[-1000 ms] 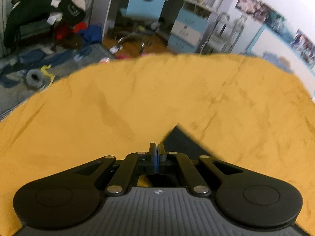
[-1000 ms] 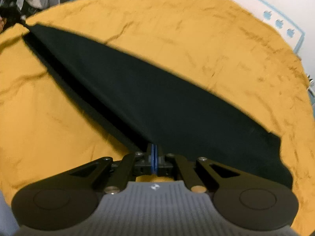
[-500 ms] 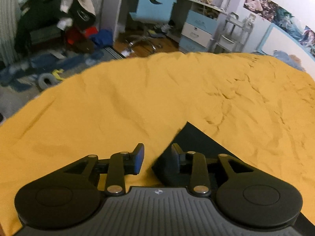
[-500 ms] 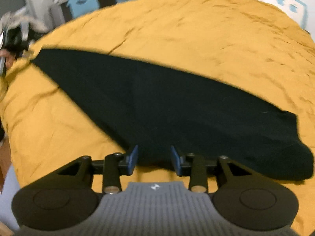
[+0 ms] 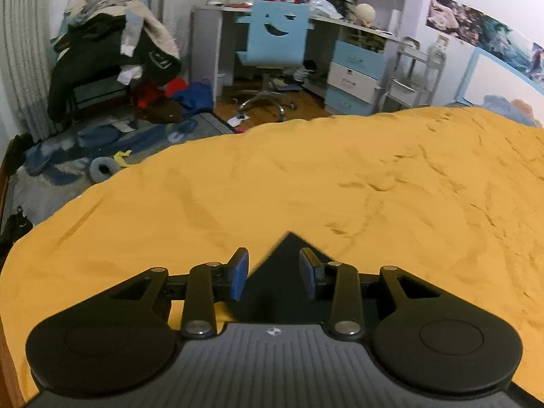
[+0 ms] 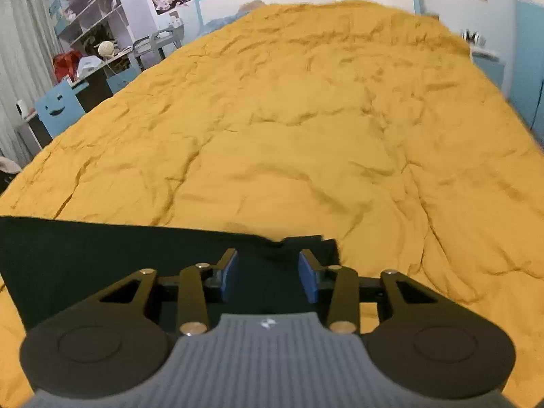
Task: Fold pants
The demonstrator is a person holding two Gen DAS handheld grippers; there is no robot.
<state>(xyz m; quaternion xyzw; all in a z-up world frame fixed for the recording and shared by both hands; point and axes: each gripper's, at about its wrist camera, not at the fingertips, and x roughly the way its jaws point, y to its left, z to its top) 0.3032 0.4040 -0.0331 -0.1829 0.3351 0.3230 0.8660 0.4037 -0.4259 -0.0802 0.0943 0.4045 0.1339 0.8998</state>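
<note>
Black pants (image 6: 102, 255) laid flat near the bed's (image 6: 306, 119) edge, left gripper (image 5: 273, 273) spread over a pointed corner, right gripper (image 6: 268, 275) opening, nothing pinched, chair (image 5: 277, 39) clearest in left view

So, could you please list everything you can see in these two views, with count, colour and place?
pants: one, black, flat on the near edge of the bed
bedspread: one, mustard yellow, wrinkled, covering the bed
desk chair: one, light blue with a smiley cut-out, at the desk beyond the bed
desk: one, grey, with blue and white drawers, against the far wall
clothes heap: one, mostly black and beige, piled on a rack at the left
rug: one, blue and grey, on the floor, strewn with items
left gripper: one, black with blue pads, open over a corner of the pants
right gripper: one, black with blue pads, jaws opening, above the pants' end without pinching them
</note>
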